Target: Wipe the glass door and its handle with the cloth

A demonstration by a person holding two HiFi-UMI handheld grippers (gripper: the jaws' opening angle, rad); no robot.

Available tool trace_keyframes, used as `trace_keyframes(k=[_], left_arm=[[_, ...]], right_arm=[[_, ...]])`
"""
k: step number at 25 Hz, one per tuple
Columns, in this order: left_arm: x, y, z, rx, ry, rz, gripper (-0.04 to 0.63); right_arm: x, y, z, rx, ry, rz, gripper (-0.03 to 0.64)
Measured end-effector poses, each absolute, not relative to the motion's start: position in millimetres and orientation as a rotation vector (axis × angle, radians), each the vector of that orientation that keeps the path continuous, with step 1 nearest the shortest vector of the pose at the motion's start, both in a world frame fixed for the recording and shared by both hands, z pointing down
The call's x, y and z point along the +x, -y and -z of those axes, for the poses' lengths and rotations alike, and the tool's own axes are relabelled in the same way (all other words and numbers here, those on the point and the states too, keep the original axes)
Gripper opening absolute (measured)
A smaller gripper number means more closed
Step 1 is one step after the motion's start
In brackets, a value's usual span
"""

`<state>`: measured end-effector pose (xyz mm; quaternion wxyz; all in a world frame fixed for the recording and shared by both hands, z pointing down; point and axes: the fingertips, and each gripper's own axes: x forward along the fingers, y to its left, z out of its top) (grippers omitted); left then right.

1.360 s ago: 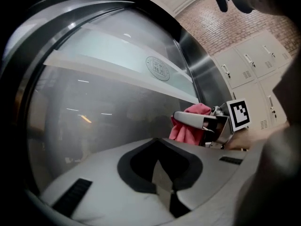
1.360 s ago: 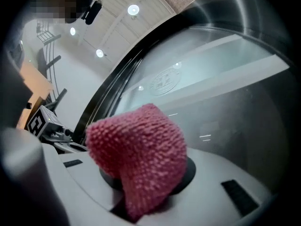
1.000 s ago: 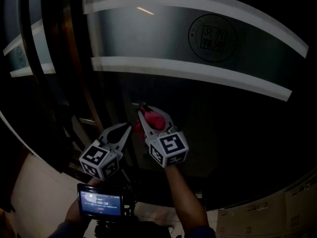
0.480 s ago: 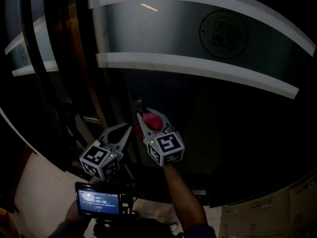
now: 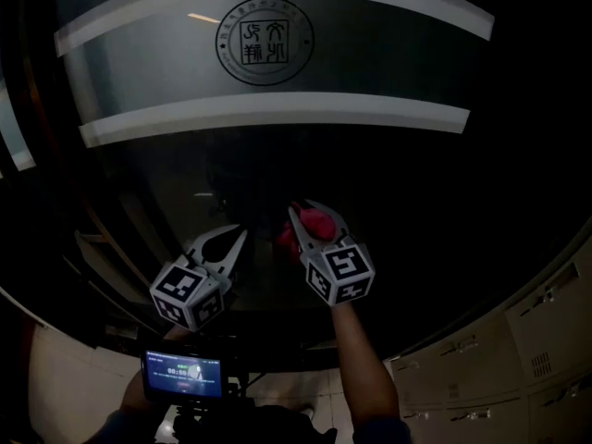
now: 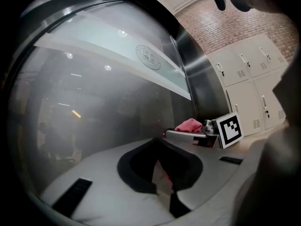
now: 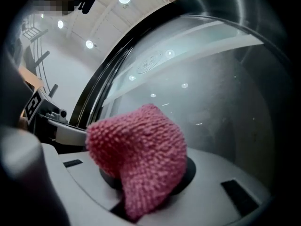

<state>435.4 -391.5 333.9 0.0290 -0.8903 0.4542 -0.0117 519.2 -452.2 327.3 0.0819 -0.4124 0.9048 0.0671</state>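
Note:
The dark glass door fills the head view, with a frosted band and a round seal near its top. My right gripper is shut on a pink knitted cloth, held at or very near the glass. The cloth bulges out of the jaws in the right gripper view. It also shows in the left gripper view as a pink lump. My left gripper hangs just left of it, shut and holding nothing. I cannot make out a handle.
White lockers stand at the lower right and show again beside a brick wall. A metal door frame borders the glass. A device with a lit screen sits below the grippers, near the person's arms.
The view has swung right along the door, so the round seal now sits left of centre. Both grippers moved right with it, away from the left frame; the cloth stays gripped.

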Motion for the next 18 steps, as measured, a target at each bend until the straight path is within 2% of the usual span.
trace_keyframes(k=[5,9,14,18], left_arm=[[494.4,397.5,-335.8,-2.77,-1.323,0.047,0.011],[521.8,399.4,-336.0,-2.784,-1.292,0.06,0.011],[535.6,398.2,-334.4,-2.788,-1.283,0.068,0.011],[520.1,391.6,-338.1,-2.777,-1.313,0.098,0.011]], right_arm=[[622.1,461.2,-326.7,-1.406,-2.614,-0.202,0.08],[674.3,468.1,-326.9,-1.515,-2.546,-0.162,0.08],[682.1,466.0,-321.9,-1.502,-2.561,-0.184,0.08],[667.1,455.3,-323.2,-1.473,-2.564,-0.153,0.08]])
